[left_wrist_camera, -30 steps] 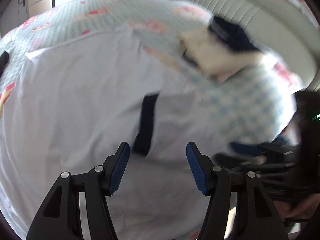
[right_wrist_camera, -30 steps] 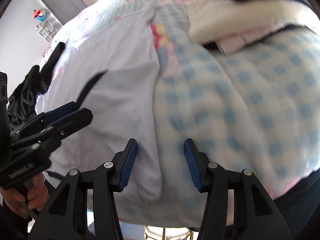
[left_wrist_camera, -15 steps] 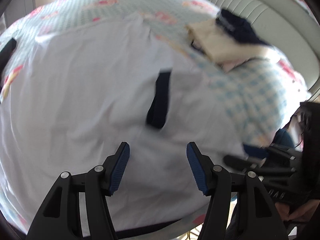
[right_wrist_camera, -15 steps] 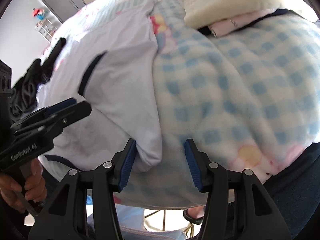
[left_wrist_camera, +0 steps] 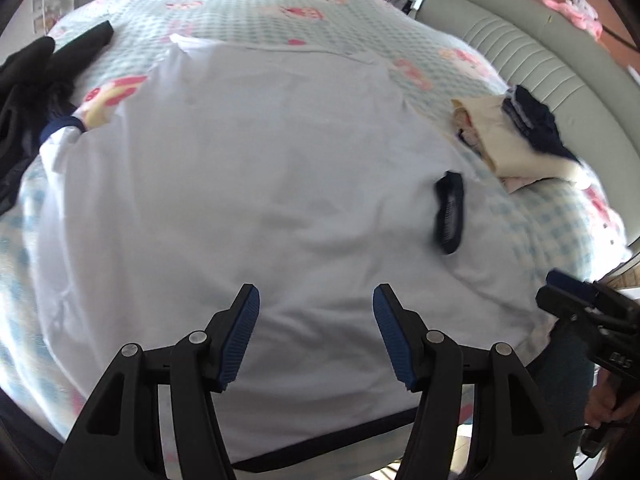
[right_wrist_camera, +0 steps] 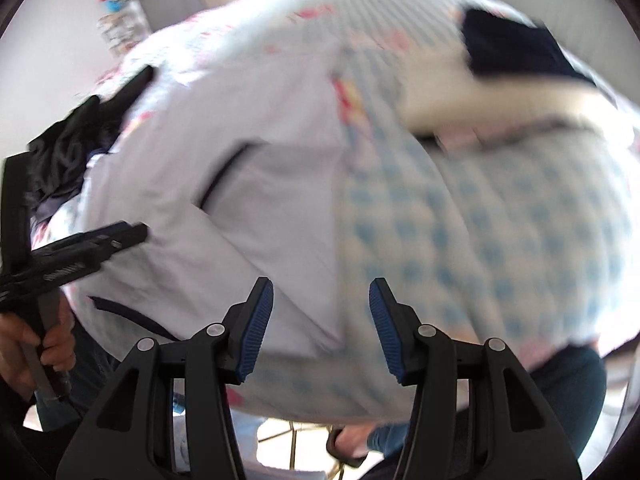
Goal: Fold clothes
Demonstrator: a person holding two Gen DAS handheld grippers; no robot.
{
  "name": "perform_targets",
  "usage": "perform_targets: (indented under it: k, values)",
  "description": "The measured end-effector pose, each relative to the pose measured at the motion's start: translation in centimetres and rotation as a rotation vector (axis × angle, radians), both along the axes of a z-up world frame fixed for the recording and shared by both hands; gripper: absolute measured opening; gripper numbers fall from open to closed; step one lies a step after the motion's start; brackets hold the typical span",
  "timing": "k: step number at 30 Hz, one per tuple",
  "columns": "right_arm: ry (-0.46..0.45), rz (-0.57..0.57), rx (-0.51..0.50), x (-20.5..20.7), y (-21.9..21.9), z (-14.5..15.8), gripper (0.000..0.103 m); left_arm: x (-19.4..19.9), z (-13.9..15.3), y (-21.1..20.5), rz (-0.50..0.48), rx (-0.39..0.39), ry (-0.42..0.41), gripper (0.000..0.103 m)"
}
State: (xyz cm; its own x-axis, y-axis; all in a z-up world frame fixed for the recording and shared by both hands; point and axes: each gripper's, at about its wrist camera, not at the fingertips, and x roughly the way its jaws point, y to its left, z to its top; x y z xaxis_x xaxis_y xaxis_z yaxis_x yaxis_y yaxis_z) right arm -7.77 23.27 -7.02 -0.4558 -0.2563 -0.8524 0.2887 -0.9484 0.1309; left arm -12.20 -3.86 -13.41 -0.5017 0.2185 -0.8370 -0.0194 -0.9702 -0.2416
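Note:
A large white shirt (left_wrist_camera: pixel 248 184) with navy trim lies spread flat on the bed. A navy sleeve cuff (left_wrist_camera: pixel 450 212) lies folded onto it at the right. My left gripper (left_wrist_camera: pixel 316 336) hovers open above the shirt's near hem, holding nothing. In the blurred right wrist view the same shirt (right_wrist_camera: pixel 248 184) fills the left half. My right gripper (right_wrist_camera: pixel 322 328) is open over the shirt's near right corner, empty. The other gripper (right_wrist_camera: pixel 92 244) shows at the left, held by a hand (right_wrist_camera: pixel 48 344).
The bed has a blue-checked blanket (left_wrist_camera: pixel 560 220) with pink prints. A stack of folded clothes (left_wrist_camera: pixel 520 136), cream with navy on top, sits at the right. Dark garments (left_wrist_camera: pixel 28 92) are heaped at the left. A padded grey headboard (left_wrist_camera: pixel 552 68) curves behind.
Both grippers have pulled back toward the near edge of the bed and stayed open. The left view swung left, so more of the shirt and the dark heap show.

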Motion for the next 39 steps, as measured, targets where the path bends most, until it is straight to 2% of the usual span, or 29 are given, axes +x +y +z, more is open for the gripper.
perform_targets:
  k: [3,5,8,10,11,14,17,21,23,26,28,35,39]
  values:
    - [-0.016,0.071,-0.019,-0.9,-3.1,-0.7,0.053,0.6,-1.1,0.0,-0.002,-0.041,-0.032,0.061]
    - [-0.055,0.119,-0.015,-2.1,-6.9,-2.3,0.053,1.6,-2.0,-0.2,0.006,-0.002,-0.056,0.061]
    - [-0.086,0.211,0.039,-1.5,-10.2,-4.3,0.054,3.4,-2.5,-1.4,0.03,0.06,-0.065,0.061]
    - [-0.081,0.263,0.14,-0.7,-11.8,-5.9,0.061,4.5,-2.4,-1.4,0.017,0.03,-0.068,0.061]
    - [-0.069,0.274,0.174,-0.2,-12.1,-6.2,0.061,5.0,-2.4,-1.4,0.002,0.011,-0.068,0.061]
    - [-0.032,0.278,0.203,1.0,-11.9,-6.1,0.062,6.3,-1.9,-1.4,-0.038,-0.01,-0.068,0.061]
    - [-0.064,0.23,0.137,0.3,-11.0,-6.3,0.062,6.3,-0.9,-1.7,-0.039,0.037,-0.026,0.062]
    - [-0.107,0.167,0.049,-0.6,-9.7,-6.6,0.062,5.0,0.1,-1.9,-0.019,0.035,0.024,0.062]
    - [-0.128,0.135,0.005,-1.1,-9.1,-6.8,0.062,4.2,-0.5,-1.5,-0.01,0.034,0.015,0.062]
    - [-0.157,0.09,-0.058,-1.7,-8.1,-7.0,0.062,3.9,-2.2,-1.4,-0.008,-0.006,-0.072,0.062]
    - [-0.163,0.081,-0.084,-1.6,-7.6,-7.1,0.062,4.6,-2.9,-1.5,-0.023,-0.017,-0.078,0.062]
    - [-0.178,0.061,-0.141,0.4,-6.5,-6.7,0.062,6.7,-2.1,-3.3,-0.032,0.054,-0.076,0.062]
    - [-0.18,0.062,-0.121,0.4,-6.7,-6.5,0.061,5.5,-0.8,-3.1,-0.08,0.036,-0.038,0.062]
